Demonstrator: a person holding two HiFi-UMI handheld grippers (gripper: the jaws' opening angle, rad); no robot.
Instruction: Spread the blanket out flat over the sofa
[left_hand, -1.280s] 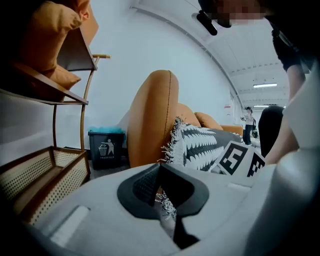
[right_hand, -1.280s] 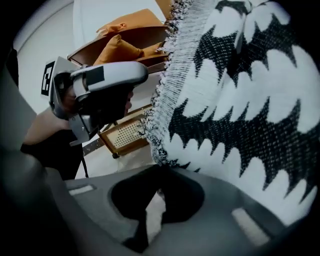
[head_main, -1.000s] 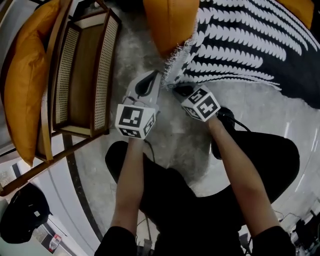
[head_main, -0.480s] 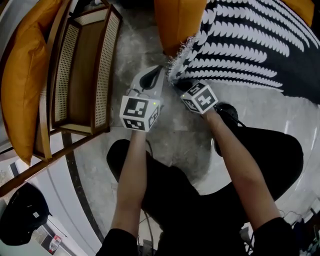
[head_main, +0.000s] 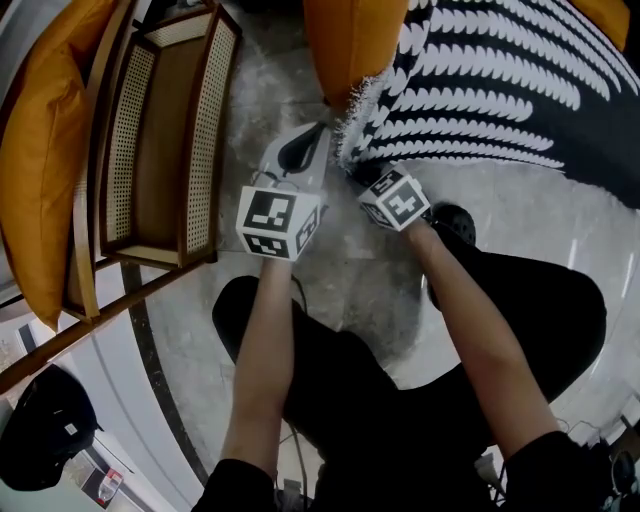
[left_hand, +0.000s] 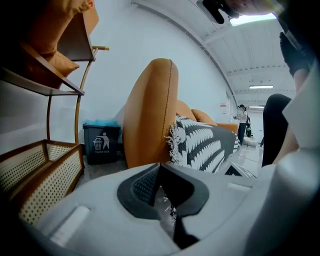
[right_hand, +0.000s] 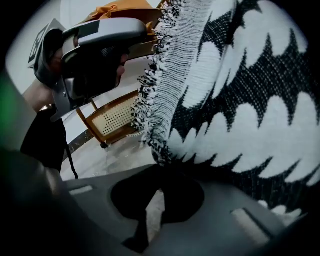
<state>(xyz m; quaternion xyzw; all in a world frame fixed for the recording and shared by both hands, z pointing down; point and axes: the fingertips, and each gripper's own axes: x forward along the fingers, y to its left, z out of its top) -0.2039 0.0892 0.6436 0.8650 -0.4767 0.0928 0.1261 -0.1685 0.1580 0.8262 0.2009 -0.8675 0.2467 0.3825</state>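
Note:
A black-and-white patterned blanket (head_main: 480, 90) lies over the orange sofa (head_main: 350, 50), and its fringed corner hangs down at the sofa's end. My right gripper (head_main: 362, 175) is shut on the blanket's lower edge just below that corner; in the right gripper view the blanket (right_hand: 240, 100) runs straight down into the closed jaws (right_hand: 162, 175). My left gripper (head_main: 315, 135) sits just left of the fringe, shut and holding nothing. From the left gripper view the blanket (left_hand: 200, 145) hangs on the sofa arm (left_hand: 150, 115) ahead.
A wooden rattan-sided shelf (head_main: 165, 140) stands at the left, with an orange cushion (head_main: 45, 170) beside it. A black trash bin (left_hand: 101, 144) stands by the wall behind the sofa. A black bag (head_main: 45, 430) lies at lower left. A person (left_hand: 242, 122) stands far off.
My right gripper has sunk a little with the blanket edge in it. The left gripper has stayed where it was.

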